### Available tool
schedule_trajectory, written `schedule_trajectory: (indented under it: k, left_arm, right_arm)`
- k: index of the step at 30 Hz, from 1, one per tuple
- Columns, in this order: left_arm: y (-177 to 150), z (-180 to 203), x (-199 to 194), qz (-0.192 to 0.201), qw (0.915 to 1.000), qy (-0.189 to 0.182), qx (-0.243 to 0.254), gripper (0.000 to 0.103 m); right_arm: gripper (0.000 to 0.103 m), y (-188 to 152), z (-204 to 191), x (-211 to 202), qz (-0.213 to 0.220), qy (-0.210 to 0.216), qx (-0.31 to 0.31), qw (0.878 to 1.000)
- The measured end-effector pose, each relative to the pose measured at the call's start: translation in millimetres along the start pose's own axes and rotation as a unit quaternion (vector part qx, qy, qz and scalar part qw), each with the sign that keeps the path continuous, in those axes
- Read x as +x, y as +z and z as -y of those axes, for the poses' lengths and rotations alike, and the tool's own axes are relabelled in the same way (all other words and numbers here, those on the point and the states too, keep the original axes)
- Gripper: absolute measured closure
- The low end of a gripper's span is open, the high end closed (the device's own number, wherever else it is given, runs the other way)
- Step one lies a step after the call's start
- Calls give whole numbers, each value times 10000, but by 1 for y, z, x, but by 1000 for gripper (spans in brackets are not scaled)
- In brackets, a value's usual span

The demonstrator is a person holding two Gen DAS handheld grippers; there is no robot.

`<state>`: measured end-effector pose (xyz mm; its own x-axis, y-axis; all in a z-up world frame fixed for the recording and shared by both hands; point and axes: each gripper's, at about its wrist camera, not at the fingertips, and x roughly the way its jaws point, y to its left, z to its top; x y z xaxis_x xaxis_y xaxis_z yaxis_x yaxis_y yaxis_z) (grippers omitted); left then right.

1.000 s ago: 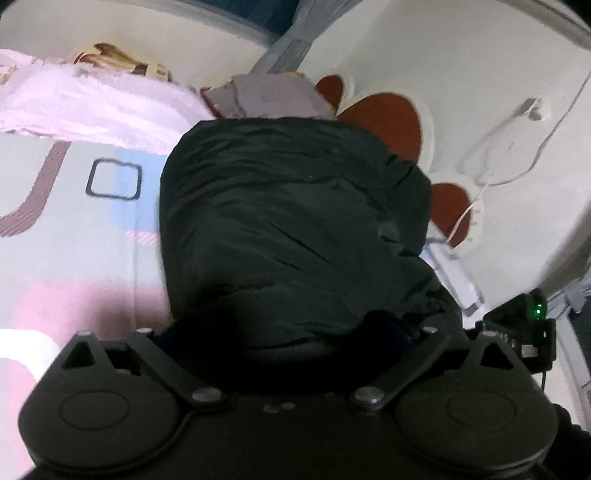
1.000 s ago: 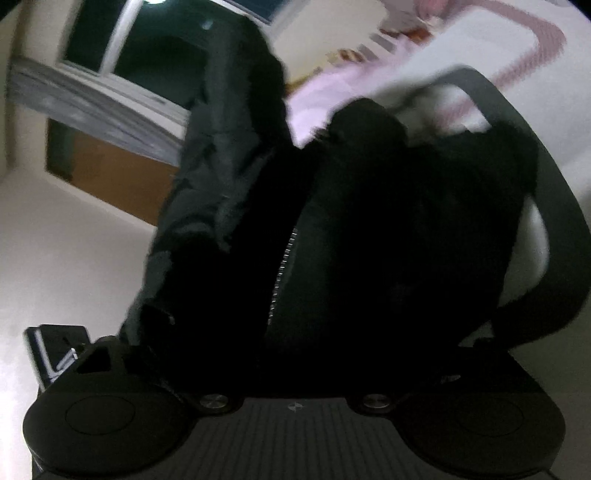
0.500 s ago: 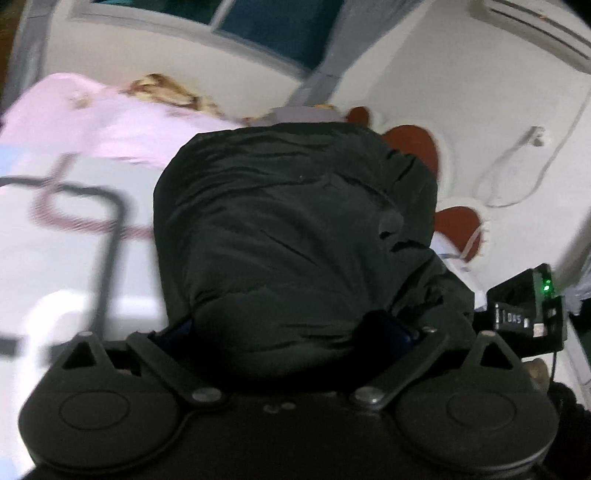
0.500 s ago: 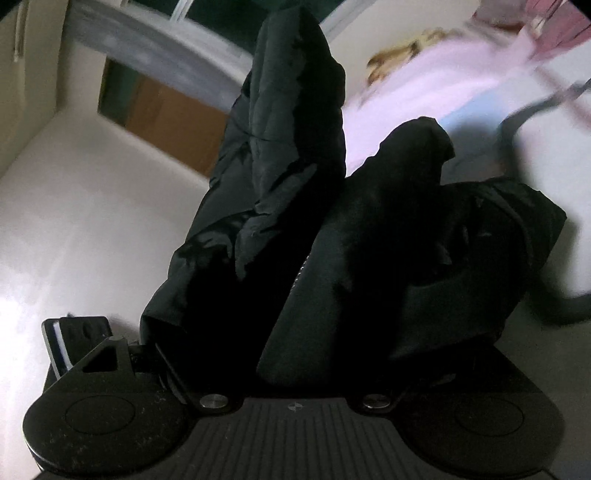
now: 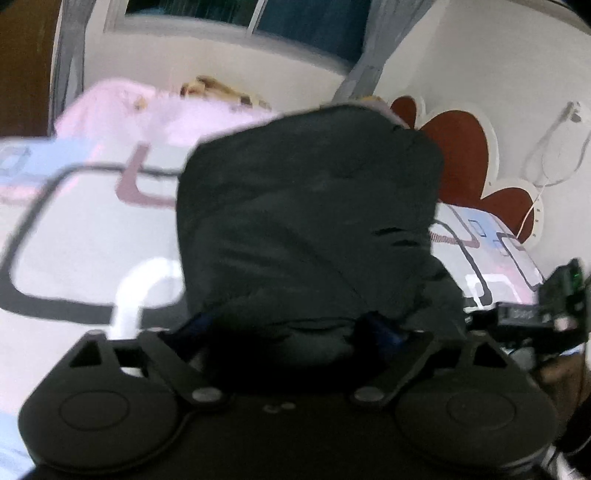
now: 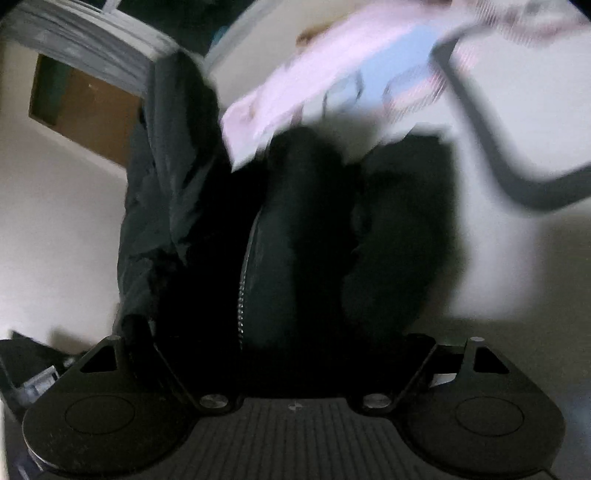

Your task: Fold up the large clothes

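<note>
A large black padded jacket (image 5: 306, 214) fills the middle of the left wrist view, bunched over my left gripper (image 5: 295, 332), which is shut on its fabric; the fingers are hidden under the cloth. In the right wrist view the same jacket (image 6: 295, 240) hangs in dark folds with a zipper line (image 6: 243, 277) showing, and my right gripper (image 6: 295, 354) is shut on it, fingers also buried. The jacket is held above a patterned bed sheet (image 5: 81, 229). The other gripper's body (image 5: 554, 306) shows at the right edge of the left view.
A pink blanket (image 5: 155, 114) lies at the bed's far side under a window (image 5: 258, 22). A red flower decal (image 5: 461, 155) and a white cable (image 5: 554, 155) are on the wall. A brown door (image 6: 85, 110) and grey curtain (image 6: 92, 48) show in the right view.
Both grippers have swung with the jacket still held; the views have tilted, showing more window and bed sheet. The right view is now motion-blurred.
</note>
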<state>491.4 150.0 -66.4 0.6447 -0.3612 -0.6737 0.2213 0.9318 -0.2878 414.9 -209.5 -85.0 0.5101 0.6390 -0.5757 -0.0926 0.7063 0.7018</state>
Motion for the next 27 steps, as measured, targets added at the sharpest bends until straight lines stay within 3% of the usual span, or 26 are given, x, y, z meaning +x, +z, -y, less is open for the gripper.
schedule_trajectory:
  k: [1,3,4,6,7,8,11,13,18,21,24,27]
  left_arm:
    - [-3,3,-15,138,9998,142,90,35]
    - [-13,13,-41,317,9990,229,203,35]
    - [-19,20,-50,385,9985,280,284,35]
    - [-26,34,-52,397,9982,237,388,36]
    - [-22,41,-43,306,9982,200,466,42]
    - [-24,49,-35,218,9981,184,538,47]
    - [-28,66,-17,50,9968,289,742,47]
    - [-33,71,-6,-6,9953,462,851,47]
    - [-46,82,-1,57,9901,843,1121,46]
    - [-44,81,-11,149,9905,926,1007,46]
    - [-46,88,-37,348,9883,1070,1028,47]
    - [-58,99,-72,578,9844,1250,1093,42]
  right_arm:
    - [21,-1,-10,-23,284,-68,-268,9992]
    - [23,-4,-36,-41,595,-252,-687,9955]
    - [37,-3,-54,-49,715,-268,-1020,9918]
    - [54,3,-96,-40,782,-298,-1620,9832]
    - [58,-2,-116,-32,737,-339,-1983,9768]
    - [58,-13,-126,-26,702,-340,-2211,9721]
    - [58,-36,-135,10,263,-650,-2590,9633]
    - [64,-51,-124,30,-31,-900,-2551,9627]
    - [64,-58,-112,56,-57,-1212,-2398,9632]
    - [64,-59,-126,37,49,-1252,-2456,9612]
    - [64,-65,-140,-17,428,-1264,-2586,9567]
    - [64,-81,-142,-55,687,-1273,-2589,9550]
